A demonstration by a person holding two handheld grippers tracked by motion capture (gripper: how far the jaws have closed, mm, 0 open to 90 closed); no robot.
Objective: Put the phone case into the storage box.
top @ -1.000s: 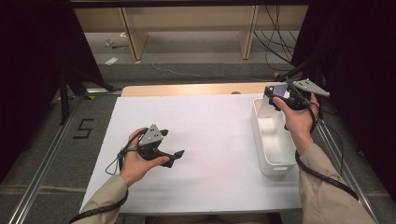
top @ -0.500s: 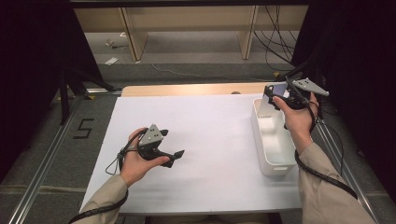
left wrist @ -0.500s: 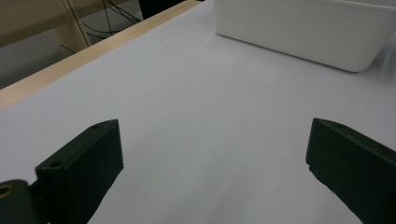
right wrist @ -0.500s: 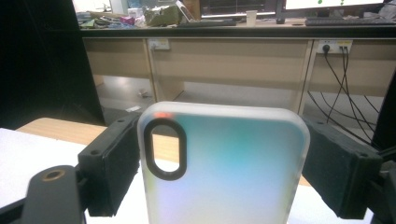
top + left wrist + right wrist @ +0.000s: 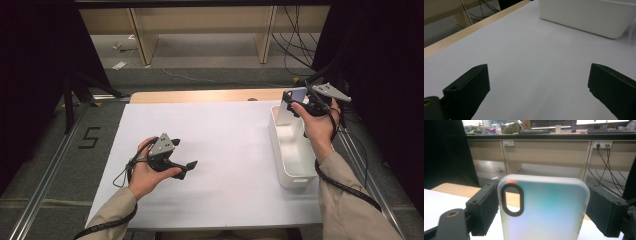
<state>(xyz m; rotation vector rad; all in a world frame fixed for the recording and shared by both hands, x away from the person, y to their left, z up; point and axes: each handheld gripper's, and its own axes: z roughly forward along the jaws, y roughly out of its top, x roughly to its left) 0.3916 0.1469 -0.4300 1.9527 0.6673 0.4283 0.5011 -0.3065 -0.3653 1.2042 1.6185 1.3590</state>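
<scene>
While R gripper [image 5: 541,212] clamps unbranded phone case [image 5: 544,210], L gripper [image 5: 539,92] fingers released, floor "5" [image 5: 89,138].

I'm working in a lab or office test room: black curtains [image 5: 35,60] flank my paper-covered table [image 5: 220,130], cables [image 5: 606,165] hang under wooden desks [image 5: 549,147], monitors [image 5: 549,123] and a keyboard [image 5: 609,131] sit beyond.

The counter [image 5: 210,130] has a white sheet over its top, and a strip of bare pale wood shows along its far edge. A long white bin [image 5: 292,150] stands directly on the sheet near the right edge (its long side running from near to far), with the left hand [image 5: 147,172] resting at front left.
</scene>
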